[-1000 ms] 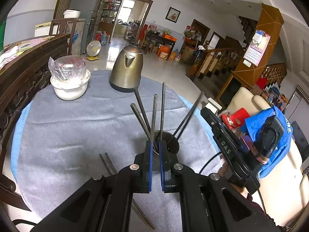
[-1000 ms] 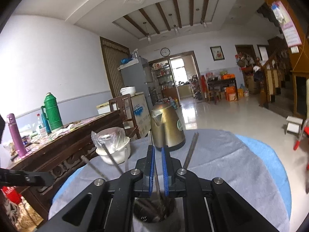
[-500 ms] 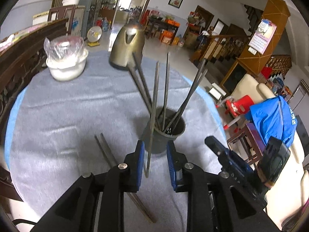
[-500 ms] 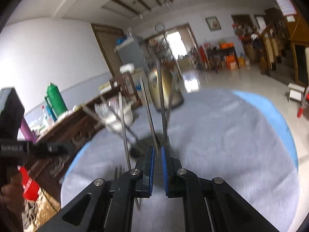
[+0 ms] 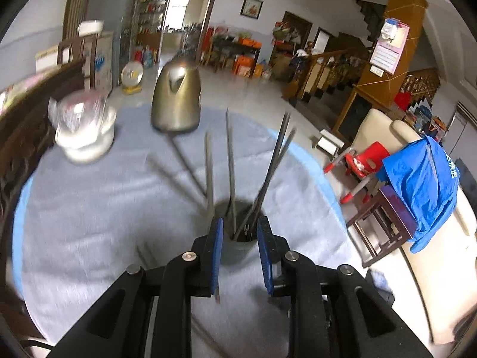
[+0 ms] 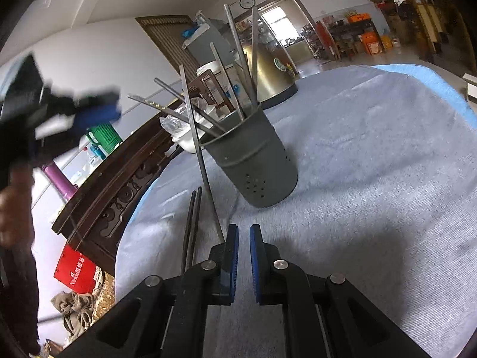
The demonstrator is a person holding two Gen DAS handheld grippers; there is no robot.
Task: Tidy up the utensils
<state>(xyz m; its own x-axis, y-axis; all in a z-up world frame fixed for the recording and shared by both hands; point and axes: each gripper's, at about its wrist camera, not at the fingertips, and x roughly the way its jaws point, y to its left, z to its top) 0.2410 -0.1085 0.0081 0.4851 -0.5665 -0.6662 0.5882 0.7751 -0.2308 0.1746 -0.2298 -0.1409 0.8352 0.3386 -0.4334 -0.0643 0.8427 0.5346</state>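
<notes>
Grey cloth [image 6: 372, 155], right view alone shows 2 loose chopsticks [image 6: 192, 223]

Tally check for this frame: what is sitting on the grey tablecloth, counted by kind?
Grey metal chopsticks: 8 (5 in the holder, 1 leaning against it, 2 flat)
Grey perforated metal holder: 1
Brass-coloured kettle: 1
White bowl under clear plastic: 1
Total: 11

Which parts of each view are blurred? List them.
Left wrist view: the white bowl, kettle and leaning chopsticks smear with motion. Right wrist view: the left gripper and the hand holding it are blurred; the grey holder stays sharp.
</notes>
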